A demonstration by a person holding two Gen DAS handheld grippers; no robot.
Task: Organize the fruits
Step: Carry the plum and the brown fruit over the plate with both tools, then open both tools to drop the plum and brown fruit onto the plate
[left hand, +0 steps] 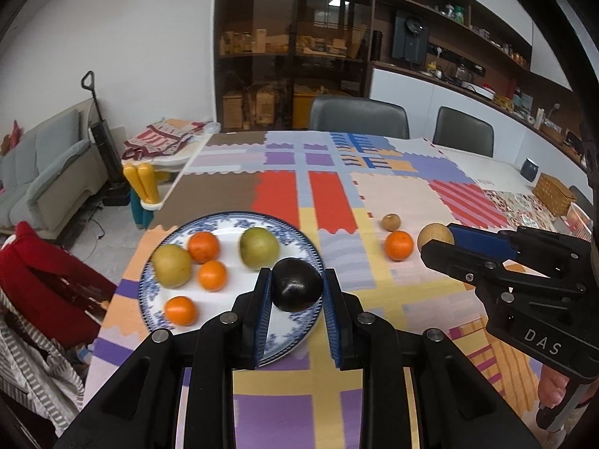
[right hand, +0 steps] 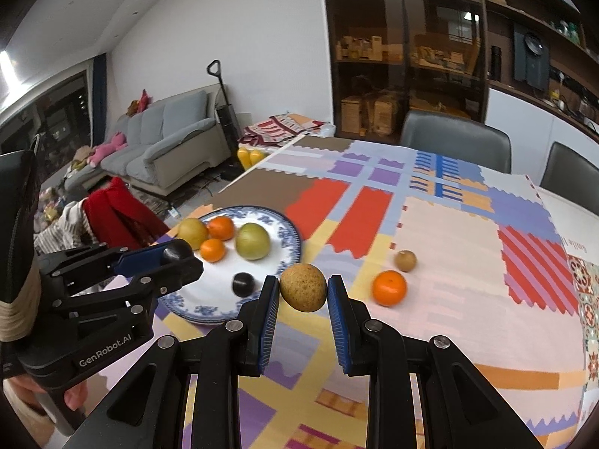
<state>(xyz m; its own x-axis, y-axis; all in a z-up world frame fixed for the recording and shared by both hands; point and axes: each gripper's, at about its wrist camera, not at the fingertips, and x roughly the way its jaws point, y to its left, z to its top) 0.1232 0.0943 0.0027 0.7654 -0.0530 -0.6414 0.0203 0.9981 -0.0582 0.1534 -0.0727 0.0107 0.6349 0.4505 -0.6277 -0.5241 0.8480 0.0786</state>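
While both grippers hang over the near part of the table [left hand: 411, 299], each carries a fruit. Left gripper [left hand: 297, 292]: fingers clamped on a dark round fruit [left hand: 297, 290], held just above the near rim of the blue-patterned plate [left hand: 299, 239]. Right gripper [right hand: 304, 292]: fingers clamped on a speckled tan fruit [right hand: 303, 287], held over the tablecloth [right hand: 449, 247], just right of the plate.

On the plate, nearer to farther: another small dark fruit [right hand: 242, 284], three oranges [left hand: 212, 275], two green-yellow fruits [left hand: 259, 249].

Key relation — the plate lies ahead and left of the tan fruit, directly beneath the left fingers; the left hand is nearer to a drop.

Farther right, off the plate: one loose orange [right hand: 389, 287], then a small brown fruit [right hand: 405, 260] — not yet sorted.
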